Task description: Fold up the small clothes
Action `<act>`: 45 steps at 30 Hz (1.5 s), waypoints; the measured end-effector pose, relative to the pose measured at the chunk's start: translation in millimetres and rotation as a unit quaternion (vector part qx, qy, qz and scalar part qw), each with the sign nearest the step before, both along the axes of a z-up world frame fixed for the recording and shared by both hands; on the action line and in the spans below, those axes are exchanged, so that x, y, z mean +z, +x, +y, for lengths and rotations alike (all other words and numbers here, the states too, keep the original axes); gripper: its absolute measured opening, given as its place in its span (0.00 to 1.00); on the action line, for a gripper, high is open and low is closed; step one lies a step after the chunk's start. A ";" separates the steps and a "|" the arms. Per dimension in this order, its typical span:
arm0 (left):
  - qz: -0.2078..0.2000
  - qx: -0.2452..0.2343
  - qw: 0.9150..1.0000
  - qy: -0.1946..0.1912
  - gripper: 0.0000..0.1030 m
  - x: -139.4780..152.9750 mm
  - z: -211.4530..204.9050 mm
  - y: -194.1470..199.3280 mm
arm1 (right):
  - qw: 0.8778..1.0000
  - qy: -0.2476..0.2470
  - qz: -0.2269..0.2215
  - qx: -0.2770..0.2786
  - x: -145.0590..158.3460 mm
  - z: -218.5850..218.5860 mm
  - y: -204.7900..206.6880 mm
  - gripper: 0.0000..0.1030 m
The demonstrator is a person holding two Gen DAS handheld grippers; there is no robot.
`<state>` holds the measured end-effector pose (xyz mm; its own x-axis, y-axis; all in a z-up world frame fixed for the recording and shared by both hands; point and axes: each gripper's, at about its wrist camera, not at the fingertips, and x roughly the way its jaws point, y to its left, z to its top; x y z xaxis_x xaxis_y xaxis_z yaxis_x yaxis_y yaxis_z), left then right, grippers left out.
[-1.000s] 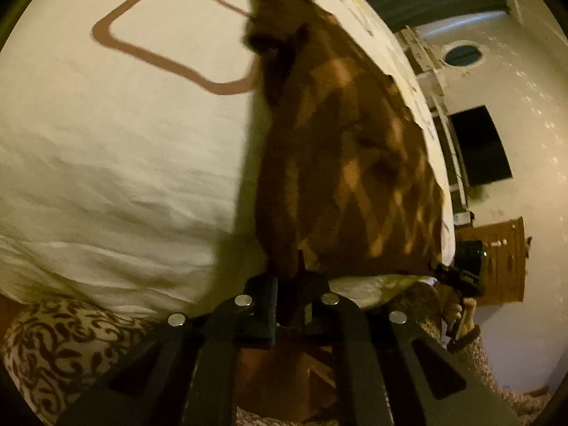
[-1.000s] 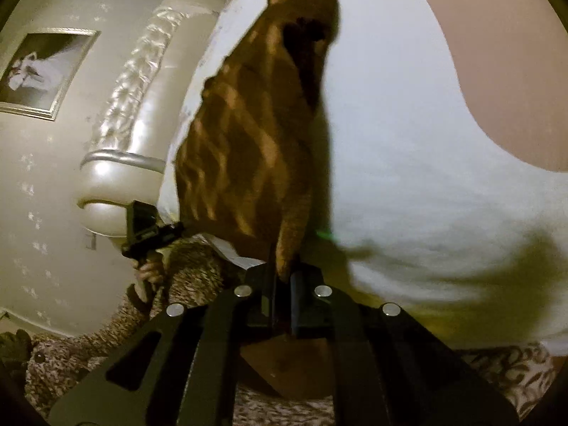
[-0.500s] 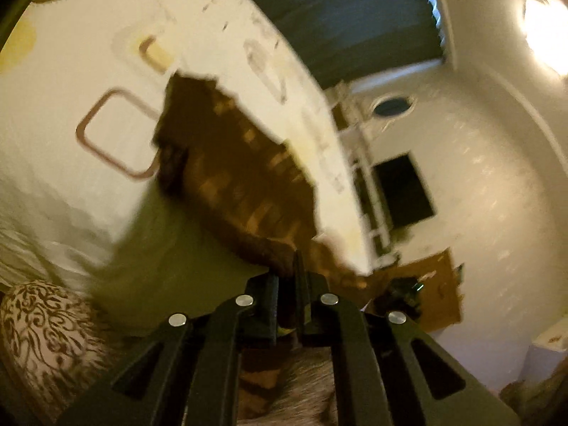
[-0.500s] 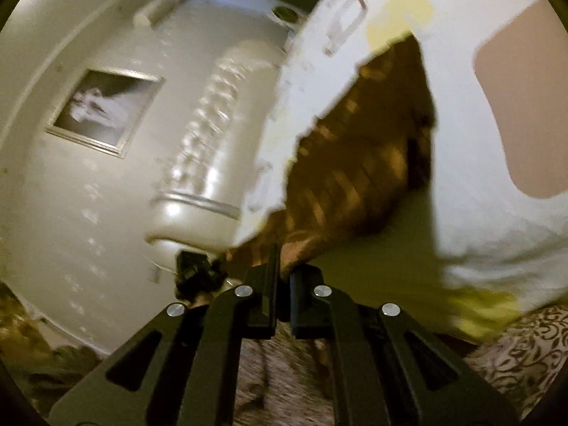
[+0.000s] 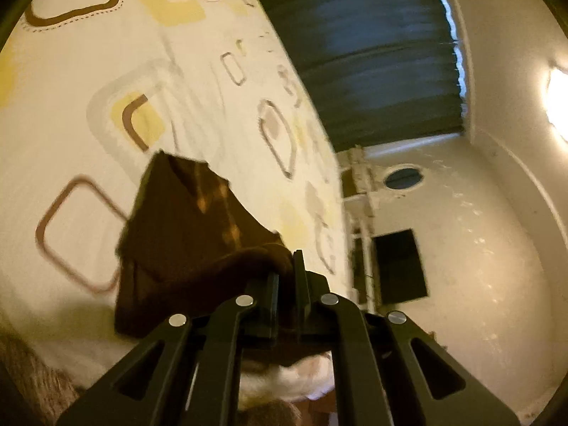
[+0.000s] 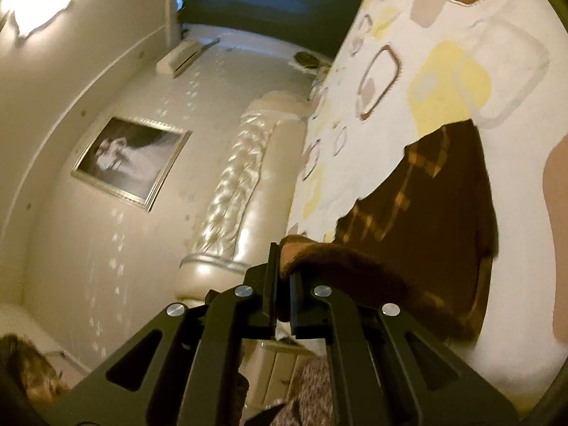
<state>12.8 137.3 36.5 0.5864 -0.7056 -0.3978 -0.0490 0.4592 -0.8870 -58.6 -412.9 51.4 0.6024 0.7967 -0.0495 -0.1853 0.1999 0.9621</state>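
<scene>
Both grippers were clamped on the brown cloth (image 5: 198, 234): left gripper (image 5: 287, 277) and right gripper (image 6: 282, 266) each pinched a corner above the bed (image 5: 88, 135).

The garment (image 5: 184, 234) hung over the bed (image 5: 88, 81), its near edge pinched at one end in the left hand-held gripper (image 5: 288, 269) and at the other in the right hand-held gripper (image 6: 282, 266). The headboard (image 6: 245, 191) stood left of the bed, the framed picture (image 6: 131, 163) on the wall farther left.
</scene>
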 end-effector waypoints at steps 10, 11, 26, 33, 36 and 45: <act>0.100 0.032 0.994 0.020 0.07 -86.9 -12.4 116.2 | 0.995 0.000 0.099 -0.026 -75.9 -1.4 108.1 0.04; 0.113 0.035 0.993 0.016 0.07 -98.4 -12.4 124.4 | 0.994 -0.003 0.108 -0.027 -83.9 -0.6 117.2 0.04; 0.166 0.057 0.984 -0.006 0.07 -147.6 -6.2 167.2 | 0.986 -0.001 0.159 -0.052 -138.4 -4.2 174.2 0.04; 0.155 0.051 0.986 0.012 0.09 -145.9 -9.0 171.8 | 0.984 0.002 0.166 -0.065 -144.9 -3.5 189.5 0.08; 0.150 0.064 0.987 -0.005 0.17 -146.5 0.7 167.8 | 0.983 0.010 0.168 -0.077 -147.9 -5.5 192.1 0.24; 0.115 0.079 0.990 0.027 0.40 -131.1 23.6 143.2 | 0.983 -0.013 0.154 -0.104 -140.0 -24.8 157.8 0.38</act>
